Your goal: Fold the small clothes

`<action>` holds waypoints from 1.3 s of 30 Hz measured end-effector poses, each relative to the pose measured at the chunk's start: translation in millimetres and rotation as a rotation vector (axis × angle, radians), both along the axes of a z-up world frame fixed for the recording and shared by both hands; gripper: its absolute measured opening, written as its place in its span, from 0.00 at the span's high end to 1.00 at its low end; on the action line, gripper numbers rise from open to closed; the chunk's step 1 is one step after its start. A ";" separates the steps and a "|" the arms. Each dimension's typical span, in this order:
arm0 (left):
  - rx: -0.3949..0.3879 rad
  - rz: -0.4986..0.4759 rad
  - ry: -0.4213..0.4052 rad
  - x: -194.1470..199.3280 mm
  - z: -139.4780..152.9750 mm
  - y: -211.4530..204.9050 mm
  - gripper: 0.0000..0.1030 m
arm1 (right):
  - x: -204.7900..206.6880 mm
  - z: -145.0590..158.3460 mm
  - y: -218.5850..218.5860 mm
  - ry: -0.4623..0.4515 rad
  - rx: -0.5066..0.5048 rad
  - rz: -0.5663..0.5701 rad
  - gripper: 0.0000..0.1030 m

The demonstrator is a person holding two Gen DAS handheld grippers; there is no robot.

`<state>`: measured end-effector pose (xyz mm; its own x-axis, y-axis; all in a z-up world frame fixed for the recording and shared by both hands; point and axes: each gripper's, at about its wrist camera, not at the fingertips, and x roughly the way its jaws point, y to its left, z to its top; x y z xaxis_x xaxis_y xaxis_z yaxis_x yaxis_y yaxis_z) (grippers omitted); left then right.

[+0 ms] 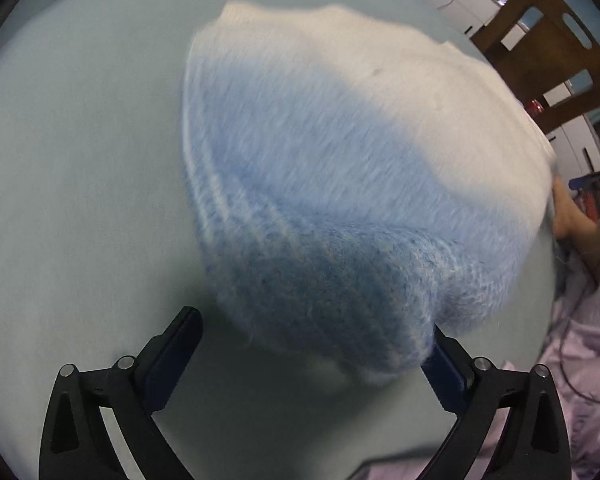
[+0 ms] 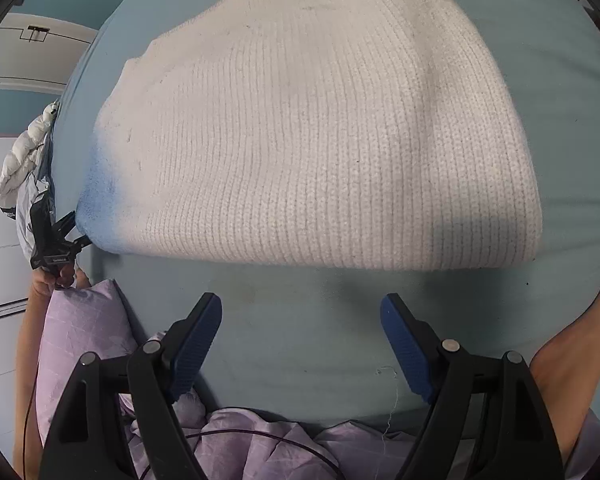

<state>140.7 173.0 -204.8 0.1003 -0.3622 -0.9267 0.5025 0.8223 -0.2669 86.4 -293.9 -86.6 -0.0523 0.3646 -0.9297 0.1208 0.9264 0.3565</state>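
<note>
The folded white-and-blue knit sweater [image 2: 312, 132] lies on the pale blue surface [image 2: 300, 340]. The left gripper [image 1: 312, 344] spreads its fingers wide at the sweater's blue corner; the right gripper [image 2: 302, 320] hangs just beside its near edge, fingers apart, empty.

The knitted sweater [image 2: 320, 132] is showing ribbed white wool, turning fuzzy blue at its left end. Beneath it the tablecloth [image 2: 300, 340] is looking smooth and matt (pale teal cloth), while the upper-right chair [image 1: 548, 52] is showing brown wood.
</note>
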 end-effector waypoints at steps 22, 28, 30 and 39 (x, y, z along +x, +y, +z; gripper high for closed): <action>-0.185 -0.118 -0.083 -17.4 37.9 -30.1 0.77 | -0.7 -24.6 -20.9 0.057 0.016 -0.055 0.23; -0.330 -0.080 -0.019 -35.6 48.3 0.4 0.82 | -2.0 -27.0 -21.3 0.067 0.022 -0.067 0.23; -0.309 -0.085 0.011 -44.9 45.5 8.5 0.82 | -2.6 -27.7 -21.0 0.070 0.032 -0.071 0.23; -0.005 0.106 0.092 -36.5 18.0 21.8 0.16 | 1.7 -33.4 -28.8 0.062 0.036 -0.104 0.23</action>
